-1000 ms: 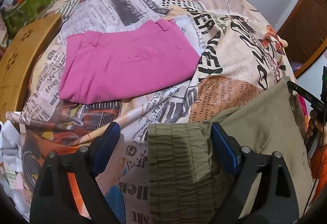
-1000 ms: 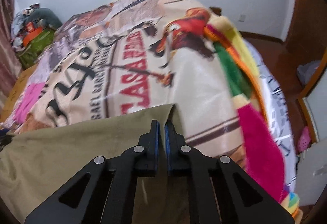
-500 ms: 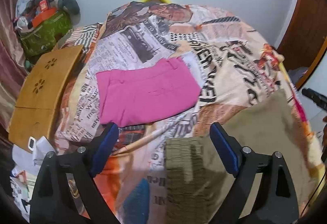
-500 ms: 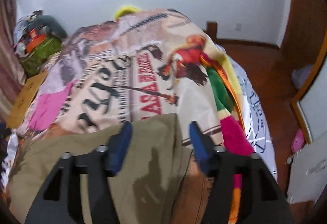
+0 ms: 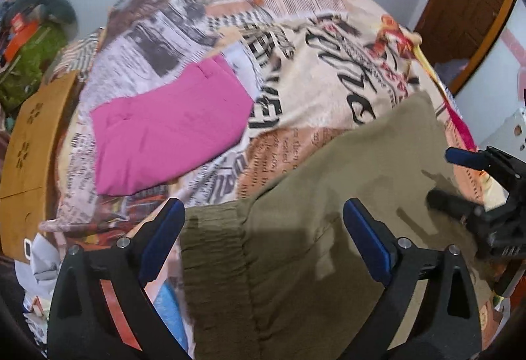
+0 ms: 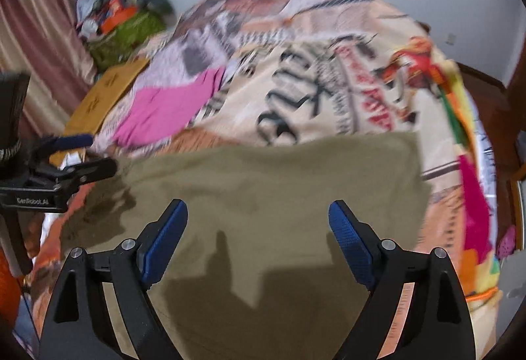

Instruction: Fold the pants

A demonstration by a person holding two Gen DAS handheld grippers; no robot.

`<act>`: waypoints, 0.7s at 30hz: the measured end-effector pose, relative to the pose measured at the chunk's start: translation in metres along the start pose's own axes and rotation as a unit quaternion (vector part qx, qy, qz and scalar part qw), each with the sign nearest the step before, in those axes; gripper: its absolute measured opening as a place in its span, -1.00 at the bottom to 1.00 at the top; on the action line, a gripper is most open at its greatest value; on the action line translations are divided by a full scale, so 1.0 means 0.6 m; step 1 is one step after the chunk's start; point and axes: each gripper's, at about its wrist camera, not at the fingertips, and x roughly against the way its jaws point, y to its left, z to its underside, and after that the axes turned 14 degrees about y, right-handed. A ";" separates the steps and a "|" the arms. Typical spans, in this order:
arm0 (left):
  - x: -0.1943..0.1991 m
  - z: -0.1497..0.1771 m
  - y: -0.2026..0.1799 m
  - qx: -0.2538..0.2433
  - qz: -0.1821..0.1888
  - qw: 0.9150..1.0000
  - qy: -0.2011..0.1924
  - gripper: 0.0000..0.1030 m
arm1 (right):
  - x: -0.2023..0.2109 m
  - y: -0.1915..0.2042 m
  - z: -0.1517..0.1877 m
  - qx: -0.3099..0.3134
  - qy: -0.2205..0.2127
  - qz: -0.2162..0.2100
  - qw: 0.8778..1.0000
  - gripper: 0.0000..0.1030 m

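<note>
Olive pants [image 5: 345, 228]: lying flat across the near end of the bed, the gathered elastic waistband [image 5: 213, 248] showing low in the left wrist view, the cloth spreading away toward the bed's right side; neither claw is touching them now.
Right gripper [image 6: 258, 235]: jaws opening wide above the olive cloth with nothing pinched between the blue pads; a second ago they were clamped tight on the fabric's edge, and the cloth has since dropped free and is lying smooth.
Left gripper [image 5: 263, 235]: jaws spreading a little further, already wide a second ago; the waistband is sitting below and between the fingers, not pressed by either pad.
View change, left: the camera is taking in more of the bed than before, with the waistband appearing smaller and farther from the fingers.
View change, right: the whole folded panel of the pants [image 6: 279, 195] is now showing, where earlier only a corner was filling the foreground.
Pink garment [image 5: 171, 133]: resting folded on the printed bedspread [image 5: 328, 64], well apart from the olive pants, in the same spot as before.
Wooden board [image 5: 29, 156]: lying along the bed's left edge, beside the pink garment.
Focus: both views are smearing slightly with motion.
</note>
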 end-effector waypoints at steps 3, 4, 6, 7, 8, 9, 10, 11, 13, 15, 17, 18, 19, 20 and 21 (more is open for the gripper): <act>-0.034 -0.010 -0.001 0.003 -0.007 1.000 0.030 0.90 | -0.035 0.006 -0.006 0.013 0.035 -0.004 0.999 0.66; -0.046 -0.011 0.000 0.005 -0.007 0.999 0.042 0.90 | -0.041 0.008 -0.005 0.014 0.043 -0.006 0.999 0.67; -0.066 -0.008 -0.002 0.001 -0.012 0.998 0.063 0.90 | -0.059 0.001 -0.007 0.012 0.067 -0.011 0.998 0.66; -0.071 -0.004 -0.007 -0.007 -0.020 0.998 0.065 0.90 | -0.068 -0.002 -0.006 0.009 0.079 -0.014 0.997 0.66; -0.072 0.001 -0.014 -0.020 -0.033 0.997 0.064 0.90 | -0.073 -0.004 -0.003 0.008 0.089 -0.018 0.996 0.66; -0.071 0.007 -0.022 -0.033 -0.046 0.997 0.060 0.91 | -0.078 -0.006 0.000 0.007 0.095 -0.022 0.995 0.67; -0.070 0.012 -0.029 -0.043 -0.056 0.996 0.056 0.91 | -0.076 -0.008 0.004 0.008 0.098 -0.023 0.995 0.67; -0.066 0.018 -0.035 -0.051 -0.066 0.995 0.050 0.91 | -0.075 -0.008 0.007 0.008 0.098 -0.022 0.995 0.67; -0.061 0.027 -0.038 -0.050 -0.071 0.995 0.047 0.91 | -0.068 -0.006 0.014 0.009 0.100 -0.021 0.995 0.67; -0.057 0.031 -0.032 -0.038 -0.062 0.996 0.050 0.91 | -0.061 -0.004 0.022 0.009 0.101 -0.019 0.995 0.67; -0.050 0.038 -0.025 -0.026 -0.048 0.997 0.053 0.91 | -0.052 -0.002 0.034 0.009 0.096 -0.014 0.995 0.67; -0.046 0.042 -0.023 -0.023 -0.046 0.997 0.052 0.91 | -0.046 -0.001 0.042 0.008 0.096 -0.012 0.995 0.67; -0.042 0.047 -0.023 -0.021 -0.045 0.998 0.050 0.91 | -0.044 -0.002 0.044 0.007 0.095 -0.011 0.995 0.67; -0.037 0.053 -0.022 -0.019 -0.045 0.998 0.048 0.91 | -0.038 -0.002 0.052 0.005 0.094 -0.009 0.995 0.67; -0.031 0.060 -0.023 -0.018 -0.045 0.998 0.046 0.91 | -0.035 -0.002 0.056 0.004 0.094 -0.007 0.996 0.67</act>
